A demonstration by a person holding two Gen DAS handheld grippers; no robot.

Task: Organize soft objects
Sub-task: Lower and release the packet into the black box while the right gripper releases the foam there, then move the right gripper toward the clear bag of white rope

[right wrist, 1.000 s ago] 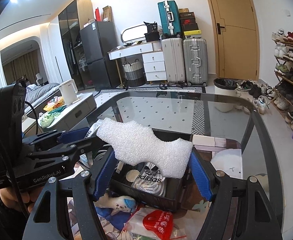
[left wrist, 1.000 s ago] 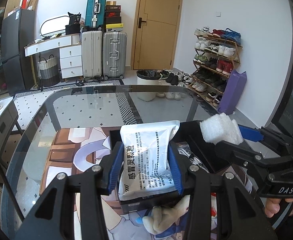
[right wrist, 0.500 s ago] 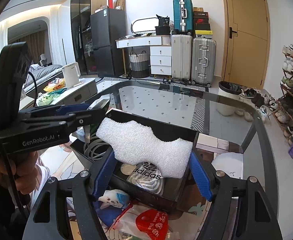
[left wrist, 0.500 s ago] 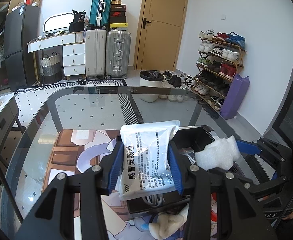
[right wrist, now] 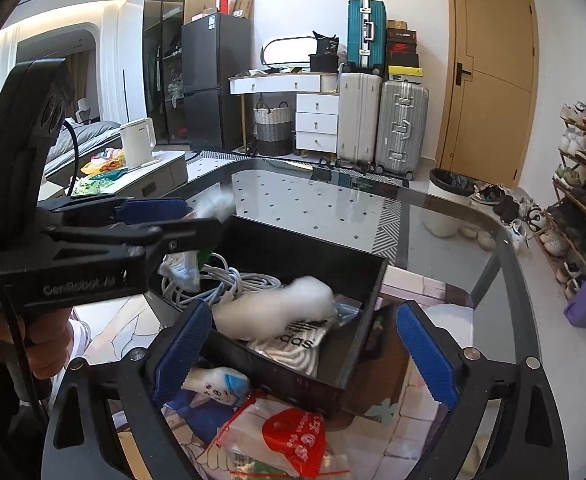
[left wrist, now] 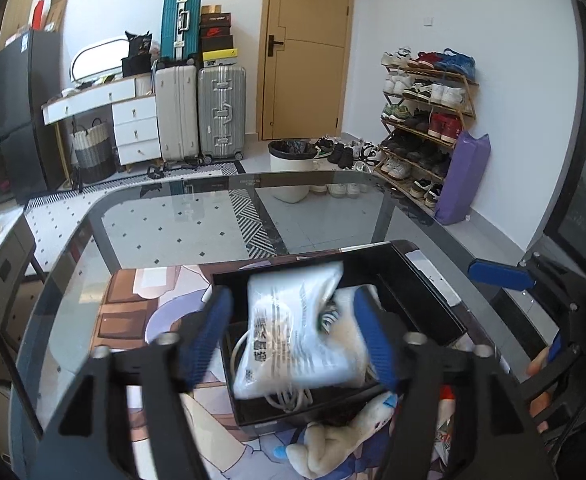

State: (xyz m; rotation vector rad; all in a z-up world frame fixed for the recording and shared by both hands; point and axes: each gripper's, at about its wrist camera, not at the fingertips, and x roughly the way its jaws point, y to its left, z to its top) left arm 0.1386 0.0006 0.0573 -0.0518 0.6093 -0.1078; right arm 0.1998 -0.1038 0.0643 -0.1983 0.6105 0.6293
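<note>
Both my grippers just opened. Left gripper [left wrist: 293, 336] over box [left wrist: 425, 280], packet [left wrist: 293, 332] loose between pads. Right gripper [right wrist: 305, 348] empty, foam [right wrist: 281, 308] dropping into box; toy [right wrist: 217, 384] nearest right.

Both grippers tilt downward side by side. The left gripper [left wrist: 293, 336] has just been opening, its blue pads [left wrist: 209, 332] apart and clear of what lies between them. The right gripper [right wrist: 305, 344] has also just opened, jaws spread wide, gripping nothing.
</note>
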